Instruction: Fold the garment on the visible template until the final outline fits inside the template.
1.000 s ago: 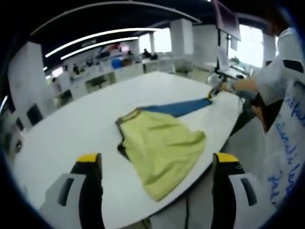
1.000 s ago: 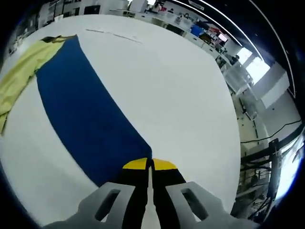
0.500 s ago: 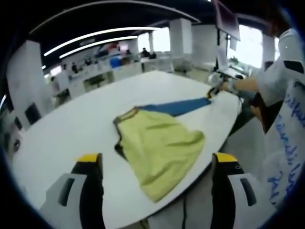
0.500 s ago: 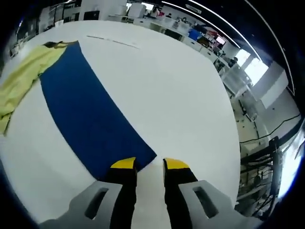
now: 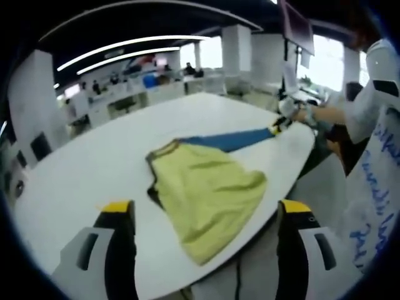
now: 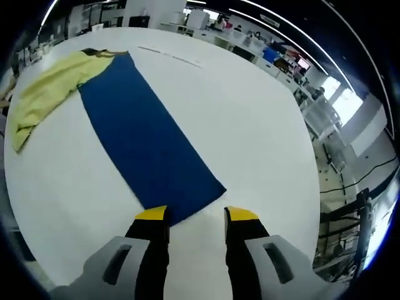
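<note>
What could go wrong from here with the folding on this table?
The yellow fabric garment lies near the white table's edge, so a careless tug might drag it off. It covers just one end of the long blue template mat. Both the left gripper and right gripper are open, holding nothing.

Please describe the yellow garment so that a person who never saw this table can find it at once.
On the large white table lies a long blue strip, the template. The yellow garment covers the strip's end farther from the right tongs. It is the only crumpled yellow-green cloth; the strip is flat.
</note>
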`<control>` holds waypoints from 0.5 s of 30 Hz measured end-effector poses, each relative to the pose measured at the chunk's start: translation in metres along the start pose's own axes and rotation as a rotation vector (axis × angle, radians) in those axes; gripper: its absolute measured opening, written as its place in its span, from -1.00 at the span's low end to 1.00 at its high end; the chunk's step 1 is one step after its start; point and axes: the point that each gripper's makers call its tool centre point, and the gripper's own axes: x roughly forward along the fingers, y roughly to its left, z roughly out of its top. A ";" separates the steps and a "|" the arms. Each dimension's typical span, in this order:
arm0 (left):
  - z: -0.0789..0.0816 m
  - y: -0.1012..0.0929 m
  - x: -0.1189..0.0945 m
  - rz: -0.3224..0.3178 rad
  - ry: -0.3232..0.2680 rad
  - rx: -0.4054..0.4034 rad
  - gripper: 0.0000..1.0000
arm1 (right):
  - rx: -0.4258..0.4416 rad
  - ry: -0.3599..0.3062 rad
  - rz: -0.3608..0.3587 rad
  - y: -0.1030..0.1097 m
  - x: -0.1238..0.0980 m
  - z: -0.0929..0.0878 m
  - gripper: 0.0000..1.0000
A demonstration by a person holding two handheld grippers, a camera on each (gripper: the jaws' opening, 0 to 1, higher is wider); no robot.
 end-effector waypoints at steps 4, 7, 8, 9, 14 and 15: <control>-0.001 0.000 0.000 0.004 0.001 -0.003 0.84 | 0.054 -0.013 0.002 0.007 -0.009 -0.002 -0.28; 0.000 0.000 -0.001 0.004 -0.004 -0.002 0.83 | 0.028 -0.026 0.005 0.007 -0.009 0.000 -0.26; 0.000 0.000 -0.001 0.005 -0.005 -0.001 0.83 | 0.032 -0.038 0.009 0.008 -0.011 0.003 -0.25; 0.001 0.000 -0.001 0.006 -0.005 -0.001 0.83 | 0.039 -0.047 0.010 0.006 -0.010 0.005 -0.24; 0.005 -0.002 -0.001 0.001 -0.023 0.010 0.83 | 0.067 -0.090 0.043 0.015 -0.013 0.018 -0.09; 0.006 -0.003 -0.002 -0.003 -0.025 0.010 0.83 | 0.070 -0.102 0.048 0.017 -0.013 0.020 -0.08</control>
